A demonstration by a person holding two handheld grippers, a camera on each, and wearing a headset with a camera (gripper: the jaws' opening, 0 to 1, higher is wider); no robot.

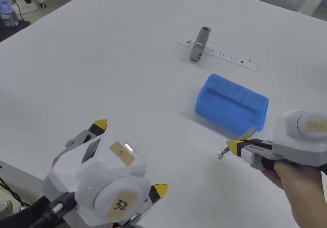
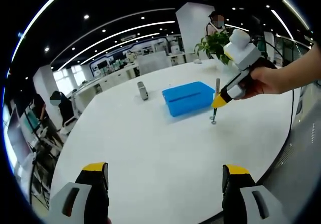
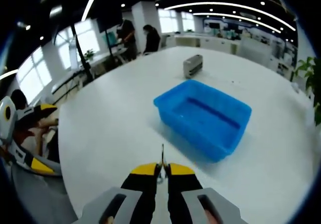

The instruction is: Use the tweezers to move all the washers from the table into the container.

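Blue plastic container [image 3: 186, 131] sat just beyond your working point, open side up, with no washers visible inside it. Your right gripper [image 3: 161, 170] had its jaws pinched narrow on the tweezers [image 2: 217, 89]. In the left gripper view these stood nearly upright, points down on the white table [image 1: 127, 64].

A small grey speck [image 1: 220, 156] lay at the tweezer points. It may have been a washer, but it was too small to confirm, and I could not tell whether the points had gripped it. No other washers could be made out on the table.

The finding that matters is this: in the head view the container lay at about 12 to 1 o'clock from the tweezer points, near but not touching. Its long axis ran from 10 to 4 o'clock, so its near long wall faced the points. In my judgement, your carry would call for a lift over that wall and a short travel toward 1 o'clock.

Your left gripper [image 2: 164, 169] was spread wide and held nothing. It was well apart from the container, at about 8 o'clock of it in the head view. The right hand was plainly the nearer.
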